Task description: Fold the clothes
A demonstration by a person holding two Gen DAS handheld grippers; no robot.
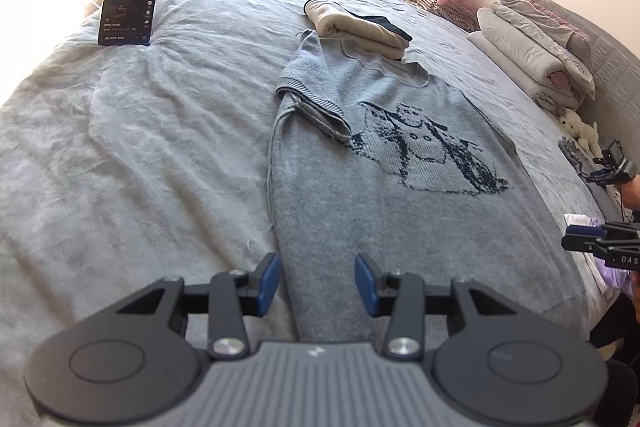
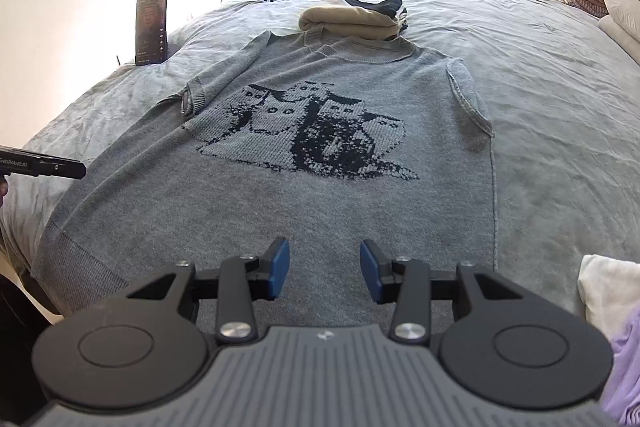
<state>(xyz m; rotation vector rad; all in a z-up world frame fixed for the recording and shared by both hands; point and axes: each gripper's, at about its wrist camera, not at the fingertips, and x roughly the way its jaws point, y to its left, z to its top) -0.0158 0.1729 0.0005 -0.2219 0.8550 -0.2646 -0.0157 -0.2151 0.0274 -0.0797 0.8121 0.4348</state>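
A grey knitted short-sleeved sweater with a dark cat pattern (image 2: 320,147) lies spread flat on the grey-sheeted bed (image 2: 560,107), collar touching a folded beige garment (image 2: 352,17) (dark clothes beneath). The left tongs (image 1: 316,281) and right tongs (image 2: 324,269) hang released above its hem, grasping nothing.

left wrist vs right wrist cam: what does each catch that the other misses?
Left wrist only: folded bedding stacked by the headboard, a white plush toy, and the right tongs at the frame edge.
Right wrist only: the sweater's right sleeve and a white cloth beside it.
Both: the grey cat sweater laid flat, folded clothes, upright phone, open empty tongs.
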